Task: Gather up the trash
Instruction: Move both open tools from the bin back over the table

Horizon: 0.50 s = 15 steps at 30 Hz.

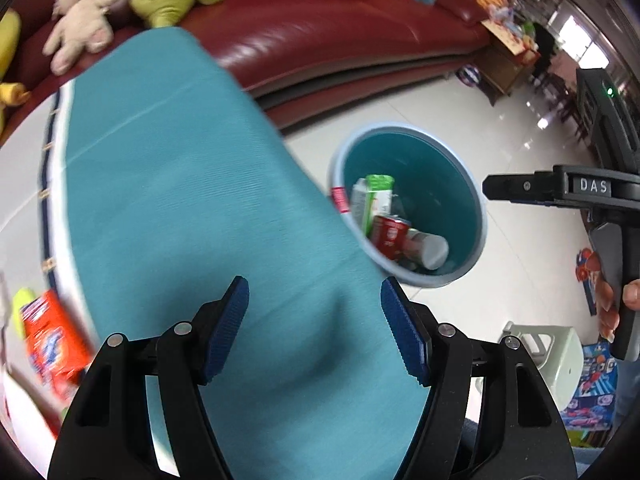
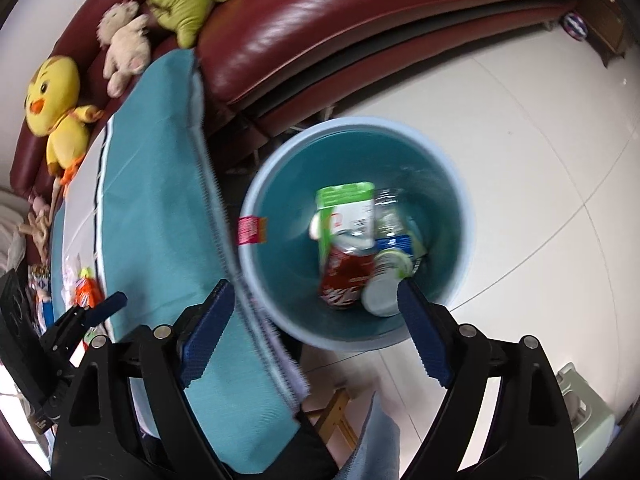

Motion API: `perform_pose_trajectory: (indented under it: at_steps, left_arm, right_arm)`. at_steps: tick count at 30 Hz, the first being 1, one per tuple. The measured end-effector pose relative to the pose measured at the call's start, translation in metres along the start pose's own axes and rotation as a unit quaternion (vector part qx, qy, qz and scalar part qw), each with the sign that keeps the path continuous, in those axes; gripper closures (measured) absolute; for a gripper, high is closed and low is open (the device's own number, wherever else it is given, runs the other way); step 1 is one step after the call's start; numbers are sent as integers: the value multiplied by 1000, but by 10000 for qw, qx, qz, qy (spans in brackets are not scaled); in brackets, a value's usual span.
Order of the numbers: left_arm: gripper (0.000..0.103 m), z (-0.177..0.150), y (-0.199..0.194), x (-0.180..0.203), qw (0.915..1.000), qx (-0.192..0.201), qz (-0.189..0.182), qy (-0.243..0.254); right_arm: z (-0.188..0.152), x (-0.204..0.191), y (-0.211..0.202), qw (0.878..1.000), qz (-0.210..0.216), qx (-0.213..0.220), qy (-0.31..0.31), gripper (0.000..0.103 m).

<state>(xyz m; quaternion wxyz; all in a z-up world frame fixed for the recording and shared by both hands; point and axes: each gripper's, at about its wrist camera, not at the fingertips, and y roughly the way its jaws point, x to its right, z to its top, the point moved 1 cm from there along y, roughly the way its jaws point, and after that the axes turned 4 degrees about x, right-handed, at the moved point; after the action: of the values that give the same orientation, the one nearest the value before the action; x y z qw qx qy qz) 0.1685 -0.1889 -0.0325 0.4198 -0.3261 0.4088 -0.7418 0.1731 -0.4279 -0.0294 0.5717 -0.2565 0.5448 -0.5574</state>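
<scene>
While a carton (image 2: 346, 210) and can (image 2: 346, 276) lay in the bin (image 2: 256, 184), both claws, left (image 1: 316, 330) and right (image 2: 316, 330), gaped empty, with wrappers (image 1: 50, 334) left on the bench (image 1: 180, 184).

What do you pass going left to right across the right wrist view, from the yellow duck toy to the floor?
Yellow duck plush → teal tablecloth → pink label → green-and-white carton → blue bin's far rim → white tile floor.
</scene>
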Motion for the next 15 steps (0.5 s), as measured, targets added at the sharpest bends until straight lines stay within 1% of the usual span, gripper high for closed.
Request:
perform_pose_trajectory:
  at_steps: [1,2,3,4,5,11,15]
  left_arm:
    - [33,-3,-6,-6,10000,34,33,-44]
    - [30,-8,-14,-17,9999,74,90,-90]
    - [19,-13,-21,-24,9997,112,154,-119]
    - [15,-17,-27,-32,9995,178,231,-144]
    - [12,-24,-38,-42,9988,298,338,-169]
    - [12,-59,-83,-94,9956,545,646,-403]
    - [12,-86,-109,-129,9922,628,902,-580]
  right_arm:
    - [-4,-11,2,10000,25,-26,-72,20]
    - [-7,-20,3,9999,59,-61,-136,20]
    - [-9,-29,5,9997,89,-98,-195,20]
    - [-14,-42,7,9994,131,-155,-289,20]
    - [-17,-49,9,9991,152,-185,-347,20]
    - [-40,-112,21,9954,297,-421,-808,20]
    - [-56,-154,28,9915,412,-568,-1097,20]
